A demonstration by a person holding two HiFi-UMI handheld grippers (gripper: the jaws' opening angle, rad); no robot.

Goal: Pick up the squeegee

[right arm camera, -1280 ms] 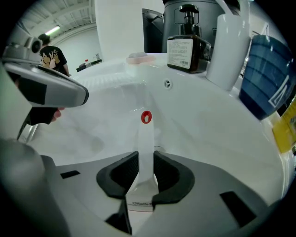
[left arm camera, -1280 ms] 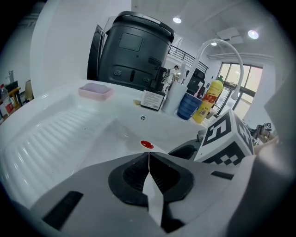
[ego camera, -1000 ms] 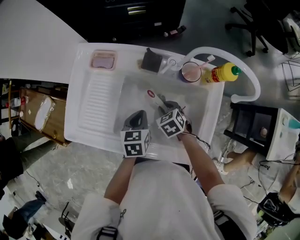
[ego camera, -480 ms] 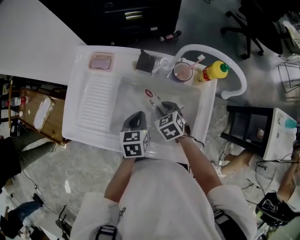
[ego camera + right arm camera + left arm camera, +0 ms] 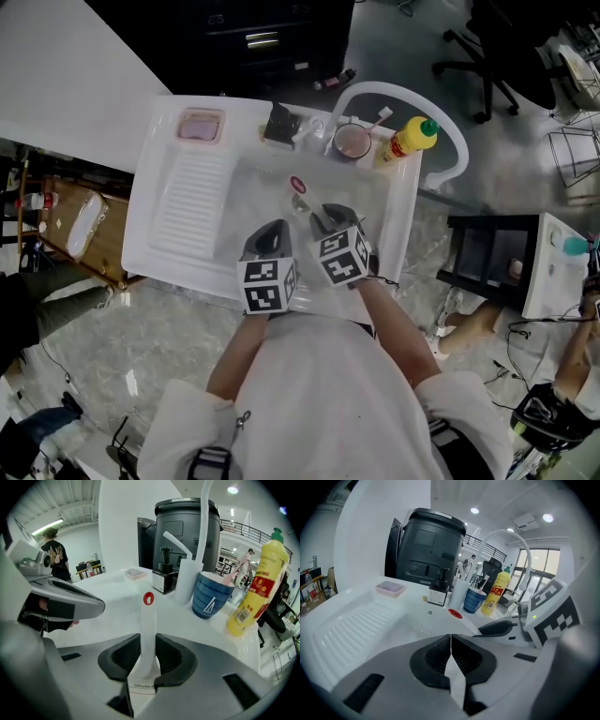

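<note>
White sink with ribbed drainboard, pink soap dish at its back corner, black dispenser, blue cup, yellow bottle, curved white tap

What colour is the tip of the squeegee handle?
Red, on the white squeegee; clearest in the right gripper view.
</note>
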